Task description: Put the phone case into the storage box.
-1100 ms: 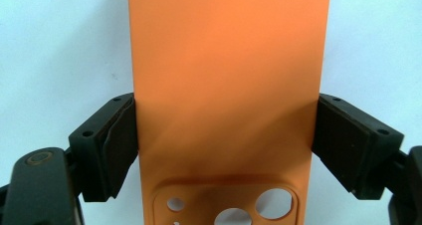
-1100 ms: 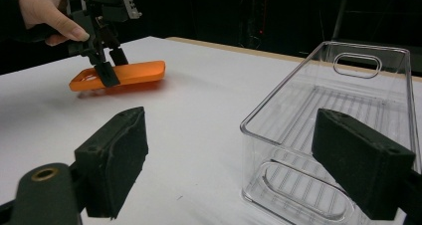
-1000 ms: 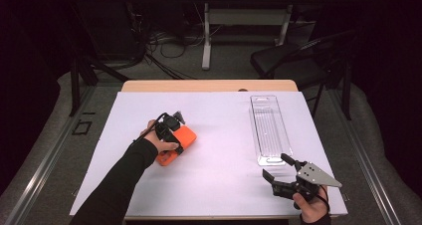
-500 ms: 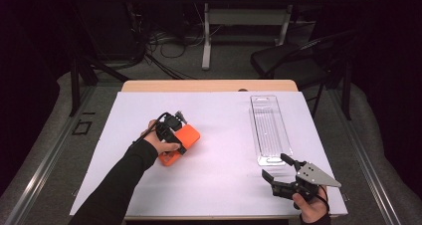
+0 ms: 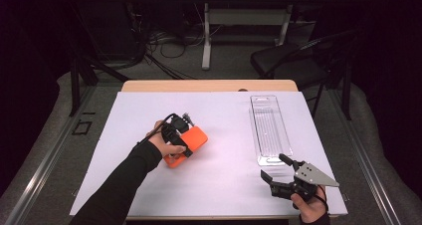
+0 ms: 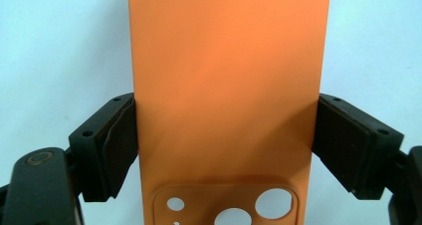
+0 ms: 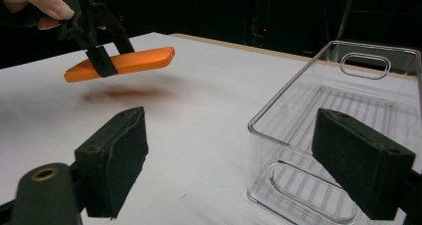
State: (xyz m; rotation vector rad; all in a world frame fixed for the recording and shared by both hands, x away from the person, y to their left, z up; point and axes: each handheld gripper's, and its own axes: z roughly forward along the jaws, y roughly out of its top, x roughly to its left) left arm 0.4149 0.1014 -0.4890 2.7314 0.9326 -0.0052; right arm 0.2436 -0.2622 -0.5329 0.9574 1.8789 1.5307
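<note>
An orange phone case (image 5: 193,140) hangs a little above the white table, level, with its shadow on the sheet beneath it in the right gripper view. My left gripper (image 5: 182,145) is shut on the case's two long edges, just above the camera cut-out (image 6: 229,207). In the left gripper view the pads (image 6: 117,145) press both sides of the case (image 6: 229,80). My right gripper (image 5: 273,166) stands open near the table's front right, with nothing between its fingers. From the right gripper view I see the case (image 7: 142,59) and the left gripper (image 7: 102,56) at the upper left.
A long clear plastic box (image 5: 267,128) lies on the right side of the table (image 5: 224,110), its near end just ahead of my right gripper; its clear wall (image 7: 278,130) stands close to the right jaw. A dark chair (image 5: 293,63) stands beyond the table's far right corner.
My left gripper has carried the orange case a little to the right and upward. The right gripper has stayed where it was.
</note>
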